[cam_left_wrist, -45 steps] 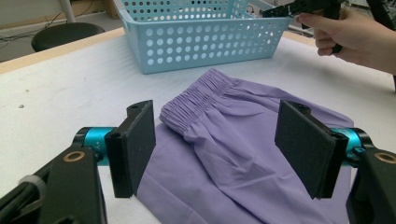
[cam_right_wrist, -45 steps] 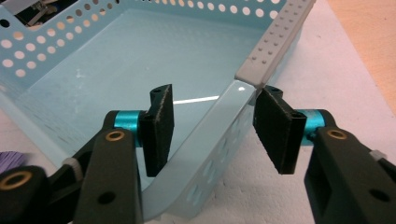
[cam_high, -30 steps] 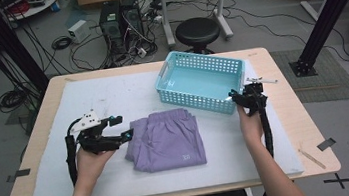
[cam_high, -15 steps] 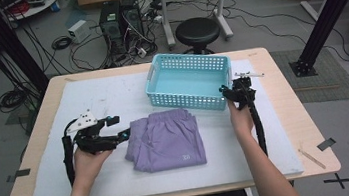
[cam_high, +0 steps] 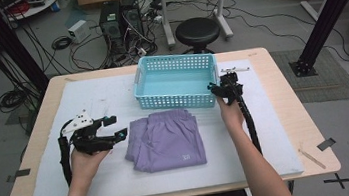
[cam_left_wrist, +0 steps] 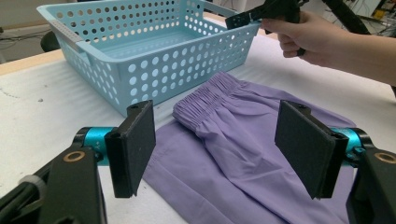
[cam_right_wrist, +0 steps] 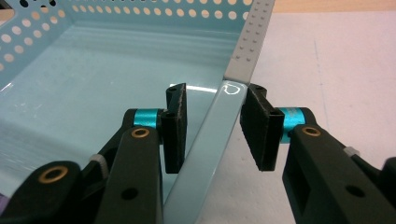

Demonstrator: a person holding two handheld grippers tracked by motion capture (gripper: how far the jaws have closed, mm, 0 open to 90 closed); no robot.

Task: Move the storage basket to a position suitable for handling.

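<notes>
The light-blue perforated basket (cam_high: 176,80) stood on the far middle of the white mat (cam_high: 47,184), its long near wall facing the person. Its right-hand wall ran between the two black pads (cam_right_wrist: 261,127) of the right gripper (cam_high: 223,88), which sat at the basket's near right corner. In the right gripper view one pad hung inside the basket, over the smooth blue floor, with a clear gap to the rim; the other pad stood outside, over the mat, just beside or perhaps touching the rim's corner. Whether it pressed there could not be told. The jaws had just been closing around that wall, yet they were not clamped on it: the wall lay between the pads rather than pinched by them.

Just near of the basket lay the folded purple shorts (cam_high: 166,140), their gathered waistband toward the basket's near wall and close to it, though contact could not be judged.

To the left of the shorts, the left gripper (cam_high: 111,133) was held low above the mat, pointing right toward the fabric. Its jaws stood wide apart with nothing between the pads (cam_left_wrist: 134,148); in the left gripper view the shorts lay beyond and below them, untouched, and the basket rose farther off, with the person's right hand (cam_left_wrist: 301,36) at its far corner.
</notes>
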